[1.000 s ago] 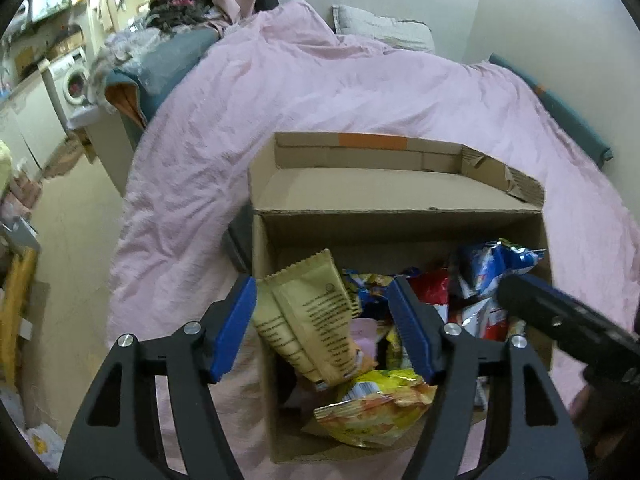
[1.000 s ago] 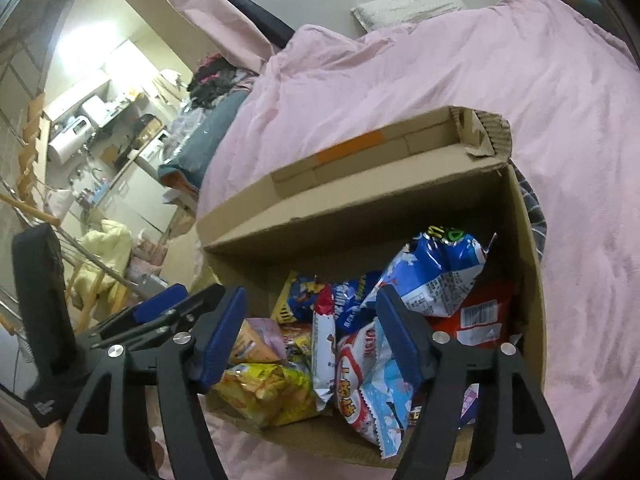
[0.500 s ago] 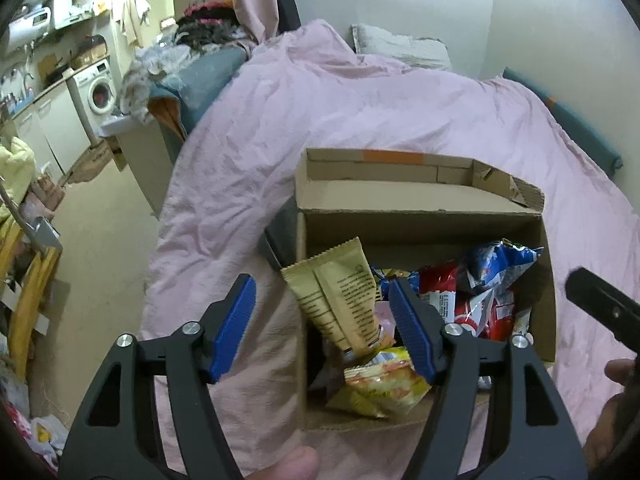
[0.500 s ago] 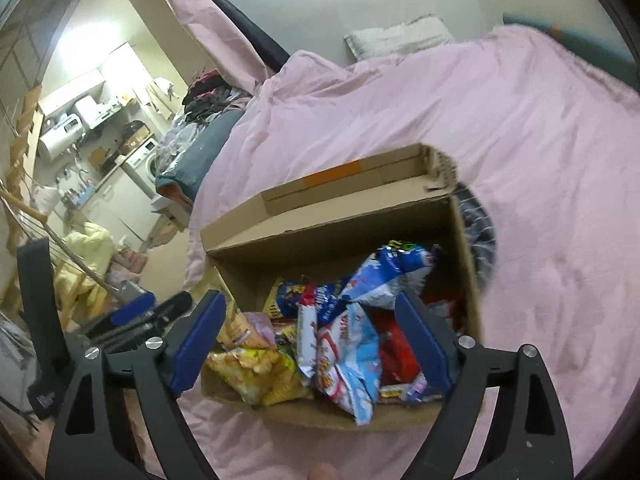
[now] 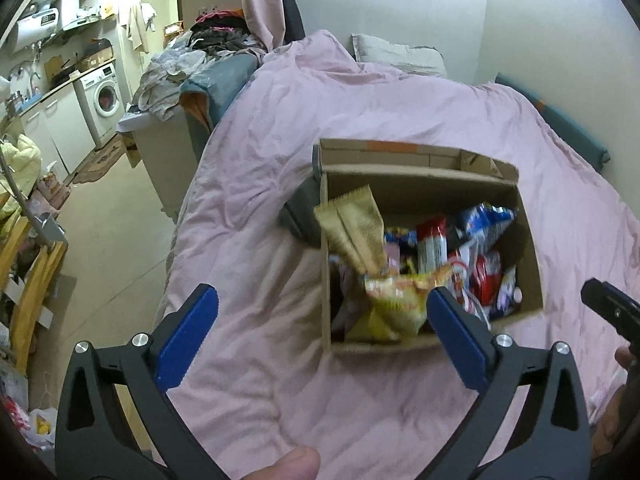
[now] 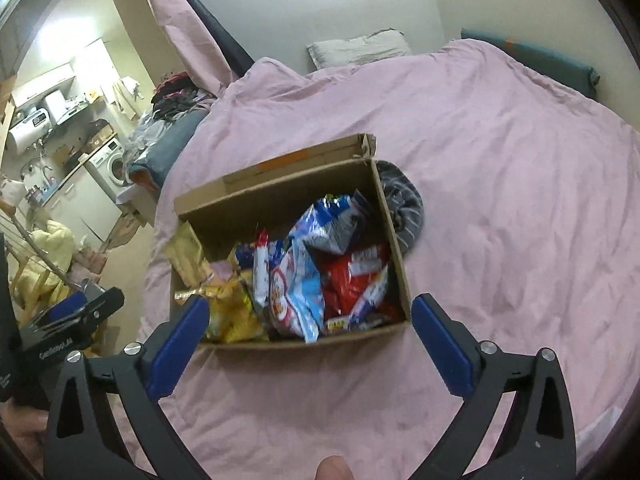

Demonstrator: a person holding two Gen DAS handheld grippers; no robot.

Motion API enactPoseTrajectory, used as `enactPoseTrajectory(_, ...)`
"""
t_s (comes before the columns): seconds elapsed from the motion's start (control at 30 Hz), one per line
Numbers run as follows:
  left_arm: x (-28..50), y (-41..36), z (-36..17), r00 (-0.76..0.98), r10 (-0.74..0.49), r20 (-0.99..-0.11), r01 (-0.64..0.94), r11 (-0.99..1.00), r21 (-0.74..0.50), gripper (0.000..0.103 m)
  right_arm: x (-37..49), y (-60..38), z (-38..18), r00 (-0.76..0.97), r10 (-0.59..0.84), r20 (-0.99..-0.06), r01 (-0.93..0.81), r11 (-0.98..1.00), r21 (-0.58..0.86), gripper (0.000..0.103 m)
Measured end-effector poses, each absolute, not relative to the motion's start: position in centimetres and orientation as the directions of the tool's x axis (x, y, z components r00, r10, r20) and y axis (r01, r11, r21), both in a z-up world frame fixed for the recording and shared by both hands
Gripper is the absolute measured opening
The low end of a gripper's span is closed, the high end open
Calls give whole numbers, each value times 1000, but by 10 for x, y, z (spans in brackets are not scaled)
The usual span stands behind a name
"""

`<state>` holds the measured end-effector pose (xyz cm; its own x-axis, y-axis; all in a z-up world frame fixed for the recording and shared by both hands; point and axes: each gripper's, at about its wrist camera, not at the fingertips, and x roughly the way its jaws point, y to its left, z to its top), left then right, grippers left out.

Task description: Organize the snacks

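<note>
The left hand-held gripper (image 5: 322,320) has its blue-padded fingers (image 5: 186,336) spread wide with nothing between them, touching nothing; it hangs above the pink duvet (image 5: 260,360) just short of the box's near left corner. The right hand-held gripper (image 6: 310,336) is likewise spread wide and holds nothing, poised over the duvet at the near wall of the box.

The cardboard box (image 6: 280,196) sits on the bed, open at the top, its long axis running left to right across both views, with one flap (image 5: 400,156) folded back on the far side. It is filled with snack packets. A gold wrapper (image 5: 354,232) stands tilted against the left wall, its long axis rising up and away, its crimped end poking above the rim. A yellow bag (image 6: 234,314) lies at the near left, a blue-and-white bag (image 6: 332,222) leans toward the far right, and red packets (image 6: 356,280) lie below it. A grey striped cloth (image 6: 402,208) lies against the box's right side.
</note>
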<state>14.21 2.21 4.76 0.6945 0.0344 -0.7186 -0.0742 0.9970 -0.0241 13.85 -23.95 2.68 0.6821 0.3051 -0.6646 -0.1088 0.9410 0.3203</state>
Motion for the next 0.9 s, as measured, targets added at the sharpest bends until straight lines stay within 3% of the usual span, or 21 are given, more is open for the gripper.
enactPoseTrajectory(0.43, 106, 21, 18, 653, 40, -756, -115, 992, -47, 103, 100, -203, 15, 727, 270, -632, -192, 963, 190, 103)
enactPoseTrajectory(0.9, 109, 11, 20, 670, 17, -743, -94, 994, -62, 103, 111, -199, 6, 734, 235, -638, -169, 972, 164, 103)
